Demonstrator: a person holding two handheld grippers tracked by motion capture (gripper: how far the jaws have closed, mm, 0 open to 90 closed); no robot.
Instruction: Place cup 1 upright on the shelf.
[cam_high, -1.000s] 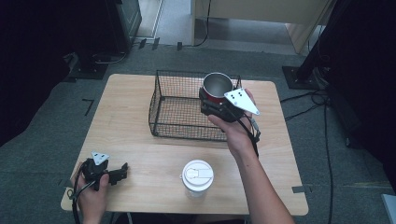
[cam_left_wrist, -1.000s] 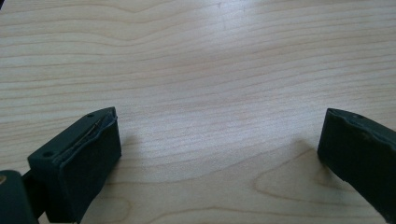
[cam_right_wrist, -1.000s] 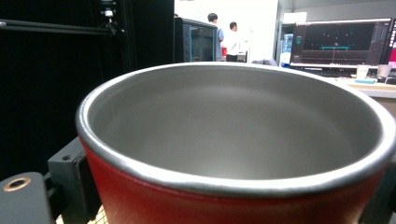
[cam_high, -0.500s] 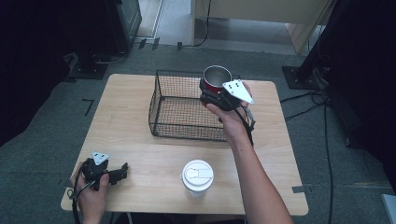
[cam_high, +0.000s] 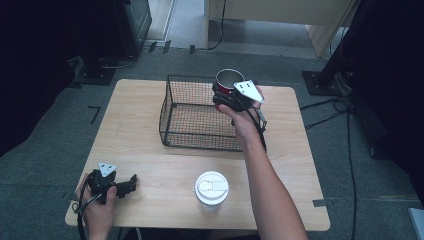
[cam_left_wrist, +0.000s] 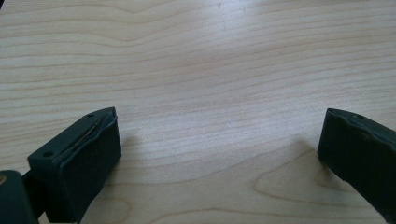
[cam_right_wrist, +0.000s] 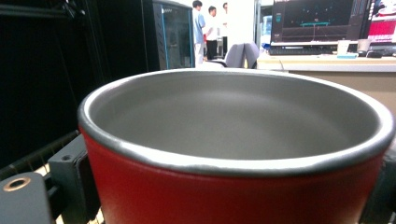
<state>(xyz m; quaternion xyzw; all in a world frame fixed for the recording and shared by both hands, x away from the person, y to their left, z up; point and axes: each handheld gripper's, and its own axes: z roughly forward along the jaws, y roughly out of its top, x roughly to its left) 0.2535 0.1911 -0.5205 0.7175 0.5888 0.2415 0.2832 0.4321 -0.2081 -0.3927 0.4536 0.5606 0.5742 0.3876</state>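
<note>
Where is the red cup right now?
In the high view, the red cup is held by the right gripper over the wire basket's far right corner.

Basket (cam_high: 200, 120) sits behind the lidded cup (cam_high: 211, 187) on the table (cam_high: 140, 150).

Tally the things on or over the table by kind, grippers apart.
Red cup, held over the basket: 1
White lidded paper cup: 1
Black wire basket: 1
Total: 3
</note>
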